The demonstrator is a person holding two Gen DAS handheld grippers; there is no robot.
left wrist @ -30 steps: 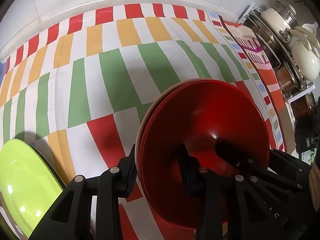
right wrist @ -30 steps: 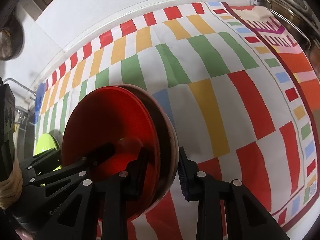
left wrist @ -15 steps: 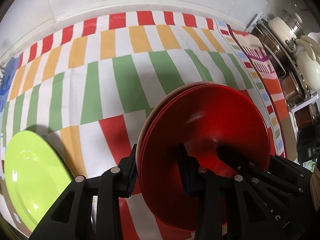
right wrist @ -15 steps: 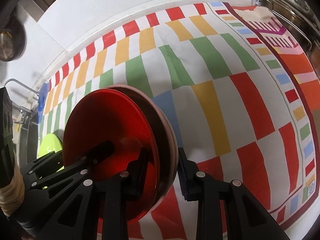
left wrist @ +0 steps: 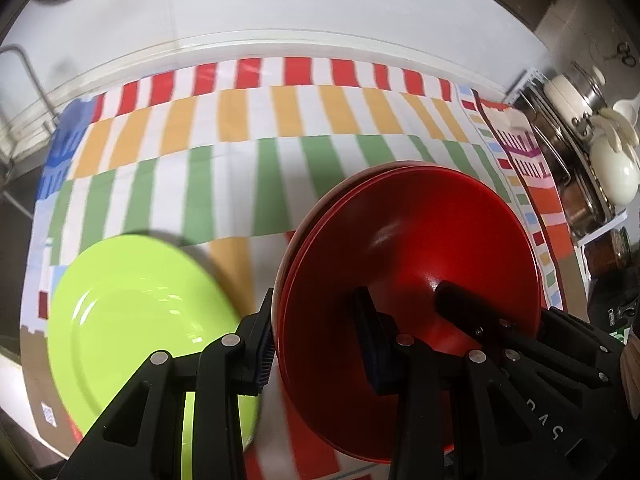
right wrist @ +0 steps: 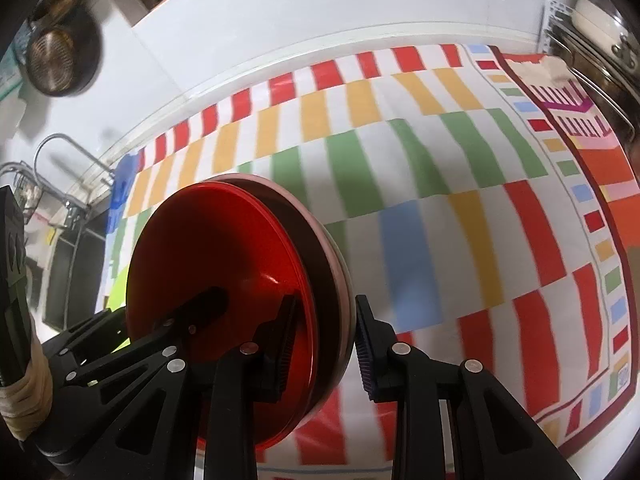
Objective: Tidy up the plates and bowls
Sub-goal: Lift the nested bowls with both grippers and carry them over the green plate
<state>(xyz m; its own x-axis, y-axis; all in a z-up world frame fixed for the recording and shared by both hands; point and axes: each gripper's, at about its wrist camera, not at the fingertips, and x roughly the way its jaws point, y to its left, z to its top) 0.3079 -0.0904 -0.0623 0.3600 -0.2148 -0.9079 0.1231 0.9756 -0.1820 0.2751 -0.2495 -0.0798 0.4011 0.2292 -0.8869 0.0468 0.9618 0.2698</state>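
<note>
A stack of red plates is held up on edge above the striped cloth; it also shows in the right wrist view, with a pinkish plate at its back. My left gripper is shut on the stack's rim. My right gripper is shut on the same stack from the other side; it shows as black fingers in the left wrist view. A lime green plate lies flat on the cloth at the left.
Pots and a cream kettle stand on a rack at the right edge. A sink with a faucet lies to the left. A pan hangs on the wall. White wall behind the counter.
Both grippers have lifted the red stack higher and drawn back, so more counter and wall show. The green plate now shows more fully at the left.
</note>
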